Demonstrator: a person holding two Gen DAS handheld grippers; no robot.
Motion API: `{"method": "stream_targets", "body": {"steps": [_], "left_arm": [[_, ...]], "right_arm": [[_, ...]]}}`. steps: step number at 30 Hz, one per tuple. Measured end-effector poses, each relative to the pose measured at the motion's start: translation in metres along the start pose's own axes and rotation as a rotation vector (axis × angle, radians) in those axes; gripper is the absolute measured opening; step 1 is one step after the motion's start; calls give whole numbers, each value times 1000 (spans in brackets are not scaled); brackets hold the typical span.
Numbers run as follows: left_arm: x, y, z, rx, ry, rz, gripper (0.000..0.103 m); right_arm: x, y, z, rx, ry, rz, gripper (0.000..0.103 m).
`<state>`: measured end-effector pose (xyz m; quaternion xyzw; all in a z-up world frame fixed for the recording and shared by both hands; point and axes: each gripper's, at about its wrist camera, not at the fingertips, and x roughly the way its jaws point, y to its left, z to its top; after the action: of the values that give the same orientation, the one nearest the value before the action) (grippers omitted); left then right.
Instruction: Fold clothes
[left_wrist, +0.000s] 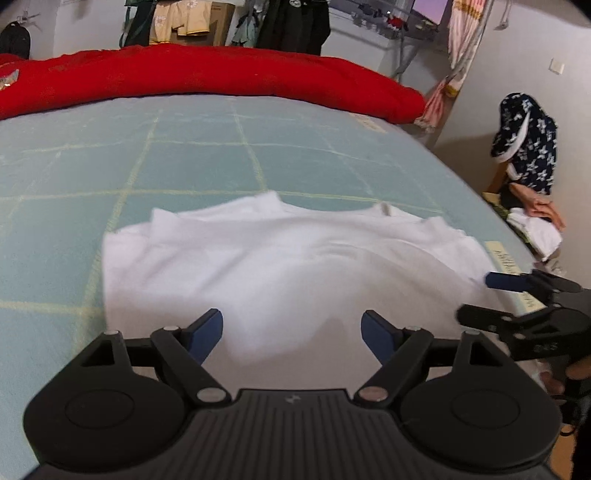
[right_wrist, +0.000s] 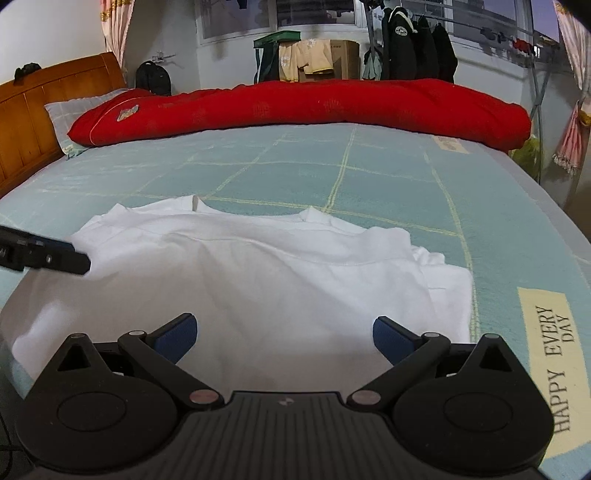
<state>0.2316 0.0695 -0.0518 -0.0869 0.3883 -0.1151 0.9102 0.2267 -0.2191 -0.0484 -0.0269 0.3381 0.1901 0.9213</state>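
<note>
A white T-shirt (left_wrist: 277, 258) lies flat on the teal checked bed sheet (left_wrist: 184, 162), collar to the far side and sleeves tucked in. My left gripper (left_wrist: 291, 325) hovers over the shirt's near hem, open, with nothing pinched between its blue pads. In the right wrist view the same shirt (right_wrist: 240, 277) spreads under my right gripper (right_wrist: 284, 325), which also stands open above the near hem. The right gripper (left_wrist: 476, 297) shows at the shirt's right edge in the left wrist view. One finger of the left gripper (right_wrist: 55, 256) pokes in from the left.
A rolled red quilt (right_wrist: 314, 107) runs across the far side of the bed, with a wooden headboard (right_wrist: 44, 122) at the left. A printed label (right_wrist: 550, 362) sits on the sheet (right_wrist: 388, 173) to the right. Beside the bed a chair holds piled clothes (left_wrist: 528, 158).
</note>
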Motion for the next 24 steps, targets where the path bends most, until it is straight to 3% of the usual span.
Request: {"method": "stream_targets", "body": {"steps": [12, 19, 24], "left_arm": [[-3, -23, -30, 27, 31, 78, 84], [-29, -43, -44, 82, -11, 66, 86], [-28, -45, -60, 75, 37, 68, 86]], "right_arm": [[-22, 7, -14, 1, 15, -30, 103], [-43, 9, -24, -10, -7, -23, 103], [-58, 8, -42, 7, -5, 13, 103]]}}
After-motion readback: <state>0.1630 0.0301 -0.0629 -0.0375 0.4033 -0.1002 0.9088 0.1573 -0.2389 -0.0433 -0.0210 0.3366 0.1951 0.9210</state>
